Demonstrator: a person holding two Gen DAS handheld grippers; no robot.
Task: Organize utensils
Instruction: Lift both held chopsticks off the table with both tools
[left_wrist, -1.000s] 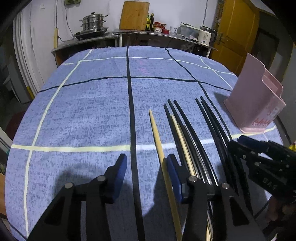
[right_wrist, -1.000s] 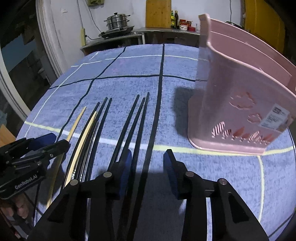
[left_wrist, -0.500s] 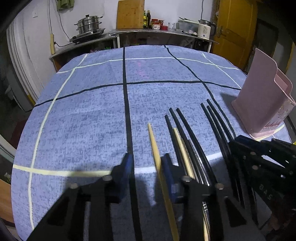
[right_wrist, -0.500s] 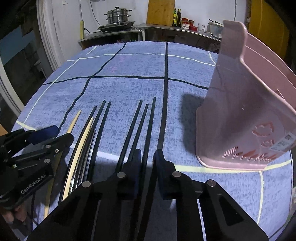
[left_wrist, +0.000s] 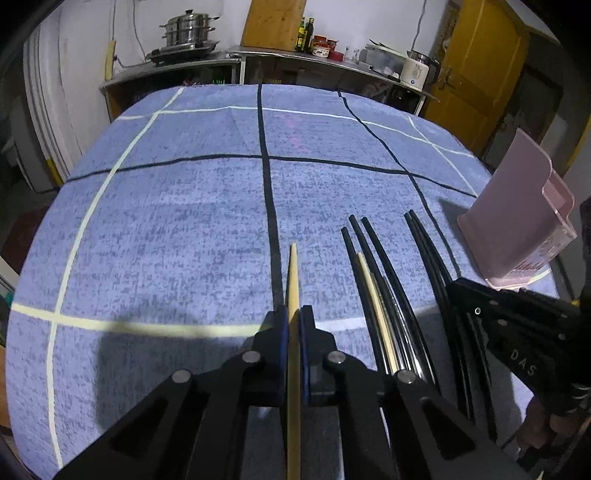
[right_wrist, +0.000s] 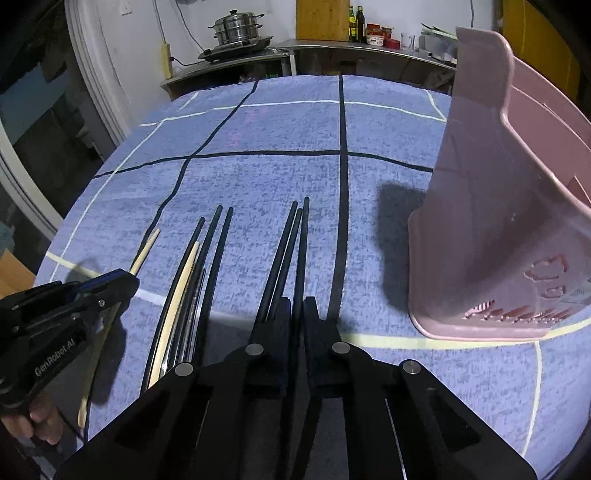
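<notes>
While both sets of jaws have just been closing, a pale wooden chopstick (left_wrist: 293, 273) is clamped by the left tool (left_wrist: 293, 314) and a black chopstick (right_wrist: 300, 254) by the right tool (right_wrist: 297, 301), both lying on the blue table (left_wrist: 184, 221) near the pink holder (right_wrist: 498, 221).

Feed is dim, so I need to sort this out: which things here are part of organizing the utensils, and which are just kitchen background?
Job:
- wooden chopstick in left gripper
- black chopstick in right gripper
- middle chopstick bundle
- pink holder

Background:
- steamer pot
- cutting board
- bottles
- kettle
</notes>
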